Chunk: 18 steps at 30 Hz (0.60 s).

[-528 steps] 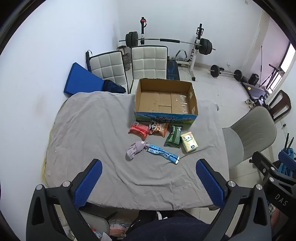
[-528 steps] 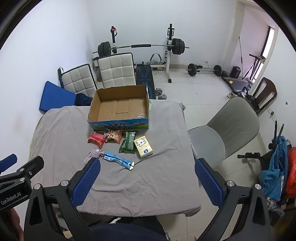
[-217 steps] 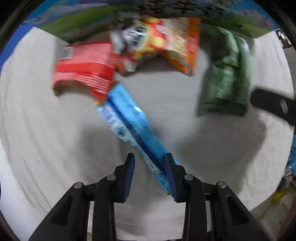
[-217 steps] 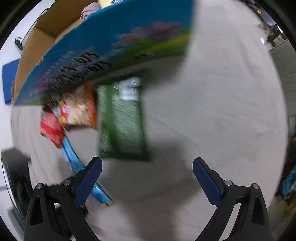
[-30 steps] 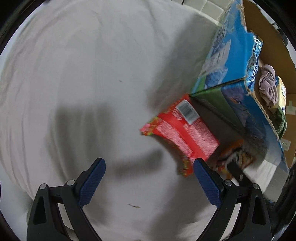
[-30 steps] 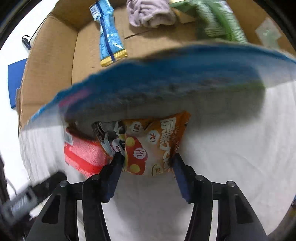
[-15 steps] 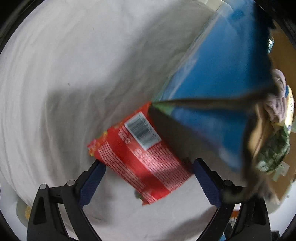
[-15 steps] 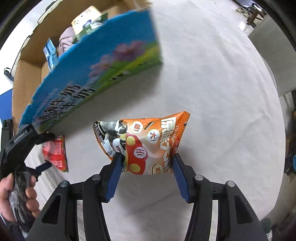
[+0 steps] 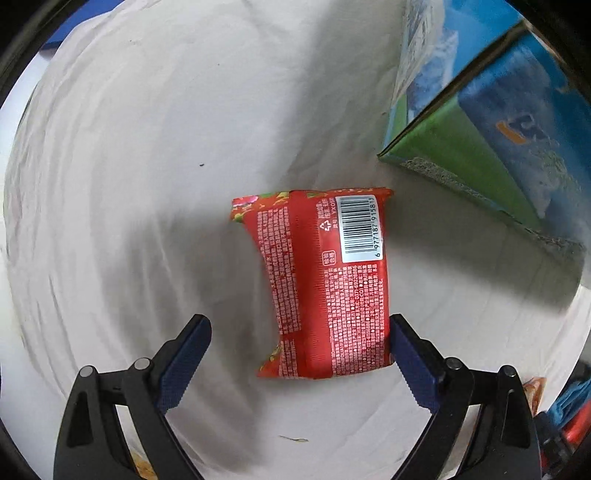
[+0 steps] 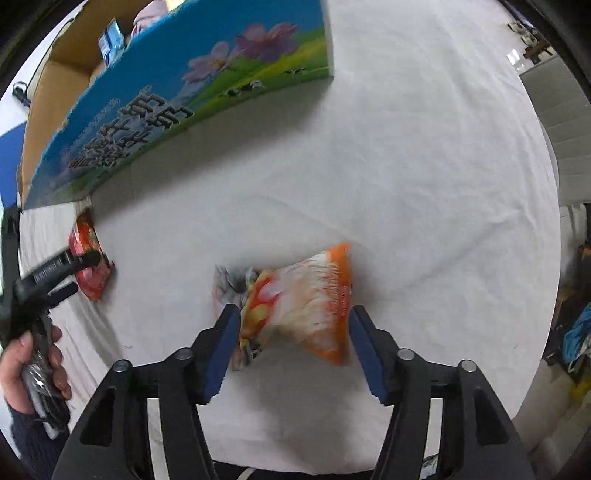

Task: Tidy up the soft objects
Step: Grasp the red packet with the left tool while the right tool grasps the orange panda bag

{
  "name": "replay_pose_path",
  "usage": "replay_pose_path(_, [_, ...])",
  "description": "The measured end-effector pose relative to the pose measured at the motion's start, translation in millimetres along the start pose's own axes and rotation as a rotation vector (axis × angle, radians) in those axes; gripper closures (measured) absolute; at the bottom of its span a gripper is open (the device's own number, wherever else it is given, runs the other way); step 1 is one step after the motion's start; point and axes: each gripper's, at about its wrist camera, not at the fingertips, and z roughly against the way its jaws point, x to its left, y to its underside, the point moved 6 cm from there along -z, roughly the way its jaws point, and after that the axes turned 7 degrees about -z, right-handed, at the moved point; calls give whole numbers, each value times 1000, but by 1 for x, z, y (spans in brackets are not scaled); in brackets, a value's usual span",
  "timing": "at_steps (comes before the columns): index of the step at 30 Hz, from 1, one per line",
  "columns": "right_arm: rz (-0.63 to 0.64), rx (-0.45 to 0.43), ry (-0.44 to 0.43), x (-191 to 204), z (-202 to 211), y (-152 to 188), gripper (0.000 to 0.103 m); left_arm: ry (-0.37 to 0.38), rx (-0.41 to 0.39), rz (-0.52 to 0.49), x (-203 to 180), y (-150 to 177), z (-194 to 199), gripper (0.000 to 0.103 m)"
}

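A red snack packet [image 9: 325,280] lies barcode side up on the grey cloth, near the corner of the blue and green cardboard box [image 9: 498,129]. My left gripper [image 9: 295,354] hangs straight over it, open, its right finger [image 9: 410,362] at the packet's edge. In the right wrist view an orange snack bag [image 10: 303,302] is blurred between the fingers of my right gripper [image 10: 295,343], whose jaws are opening, just above the cloth. The box [image 10: 184,92] stands behind, with a blue packet [image 10: 110,40] and a pink cloth [image 10: 147,11] inside. The red packet [image 10: 88,258] shows at far left.
A hand [image 10: 33,369] holds the left gripper at the left edge. The cloth-covered table [image 10: 406,166] ends close below and to the right of my right gripper. A grey chair [image 10: 554,110] stands beyond the right edge.
The left gripper came down over the red packet, which now lies between its fingers. The right gripper's fingers spread wider and the orange bag, held sharp before, is now blurred and tilted.
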Motion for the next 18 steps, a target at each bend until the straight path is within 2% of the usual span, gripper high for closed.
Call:
replay_pose_path(1, [-2,-5,2,0,1,-5,27,14,0,2,-1,-3,0,7])
replay_pose_path(2, [-6,-9,5,2,1,-7,22,37,8,7,-5,-3,-3,7])
replay_pose_path(3, [-11,-6,-3,2,1,-7,22,55,6,10,-6,-3,-5,7])
replay_pose_path(4, [-7,7,-11,5,-1,-5,22,68,-4,8,-9,-6,-6,13])
replay_pose_path(5, [14,23,-4,11,-3,-3,22,71,-10,0,-12,-5,-7,29])
replay_pose_path(7, [82,25,20,20,0,6,22,82,-8,-22,-24,-8,-10,49])
replay_pose_path(9, [268,4,83,35,3,17,22,81,-12,-61,-26,-2,-11,50])
replay_pose_path(11, [477,-30,209,48,3,29,22,75,-10,-98,-22,5,-11,53])
replay_pose_path(14, [767,-35,385,57,-12,44,22,47,-14,-158,-23,25,-12,54])
replay_pose_path(18, [1007,6,503,61,-39,61,22,28,0,-230,-31,70,-16,54])
